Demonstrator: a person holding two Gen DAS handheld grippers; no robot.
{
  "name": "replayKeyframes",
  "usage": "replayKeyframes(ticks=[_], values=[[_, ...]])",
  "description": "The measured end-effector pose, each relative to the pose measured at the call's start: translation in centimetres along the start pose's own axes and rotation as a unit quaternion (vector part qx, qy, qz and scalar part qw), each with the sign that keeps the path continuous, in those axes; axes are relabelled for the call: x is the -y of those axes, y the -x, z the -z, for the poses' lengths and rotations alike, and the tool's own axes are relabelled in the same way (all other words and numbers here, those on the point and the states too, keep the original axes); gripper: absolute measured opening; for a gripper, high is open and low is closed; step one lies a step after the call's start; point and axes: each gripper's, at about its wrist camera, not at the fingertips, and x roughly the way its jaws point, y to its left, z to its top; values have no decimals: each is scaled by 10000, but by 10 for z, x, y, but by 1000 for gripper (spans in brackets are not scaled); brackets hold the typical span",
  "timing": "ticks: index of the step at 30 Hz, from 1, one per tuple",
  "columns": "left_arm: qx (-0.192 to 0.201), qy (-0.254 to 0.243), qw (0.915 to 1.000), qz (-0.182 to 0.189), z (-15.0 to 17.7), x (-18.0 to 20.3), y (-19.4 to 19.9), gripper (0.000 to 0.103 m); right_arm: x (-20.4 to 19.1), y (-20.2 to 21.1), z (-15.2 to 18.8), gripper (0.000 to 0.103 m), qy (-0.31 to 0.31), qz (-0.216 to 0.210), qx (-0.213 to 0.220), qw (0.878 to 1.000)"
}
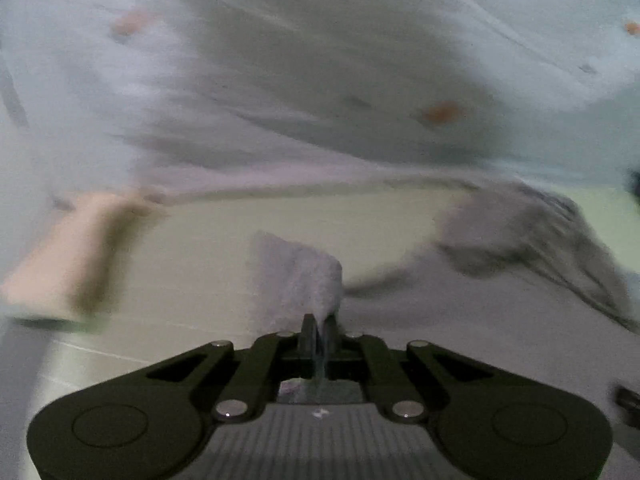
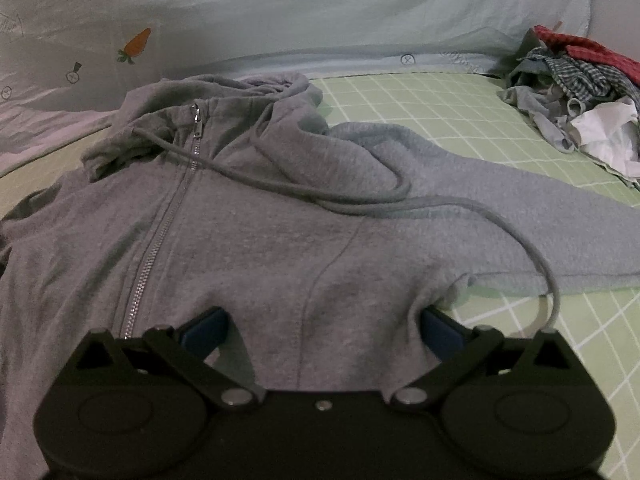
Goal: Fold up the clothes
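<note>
A grey zip hoodie point(image 2: 248, 224) lies front-up on the green checked sheet point(image 2: 440, 104), hood point(image 2: 256, 92) at the far end, one sleeve point(image 2: 520, 216) stretched out to the right. My right gripper point(image 2: 324, 332) is open, its blue fingers point(image 2: 204, 330) spread wide and pressed into the hoodie's near right side. My left gripper point(image 1: 320, 326) is shut on a fold of grey hoodie fabric point(image 1: 304, 276) and holds it up; that view is motion-blurred. More of the hoodie point(image 1: 540, 240) shows blurred at its right.
A pale blue carrot-print quilt point(image 2: 280, 8) lies bunched along the far side and fills the top of the left wrist view point(image 1: 320, 60). A pile of mixed clothes point(image 2: 576, 96) sits at the far right. A pinkish object point(image 1: 68, 248) shows at the left, blurred.
</note>
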Motion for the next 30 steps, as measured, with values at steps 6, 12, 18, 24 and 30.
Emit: replayKeyframes(ticks=[6,12,18,24,30], values=[[-615,417,9959,517,18,-2,-20,20,0,1,2,103,7,-5,32,10000],[20,1289,9904,502,16,-48,13,51,-1,2,8,103,11,19,252,9997],[-52,1891,9806,504,15,-72,-15,56,-3,2,14,103,27,36,558,9984],[-93,1797,9830,351,14,-69,-31,42,-4,1,17,103,26,60,687,9976],[194,2174,9756,243,19,-85,-26,8,-4,1,18,103,24,64,718,9974]])
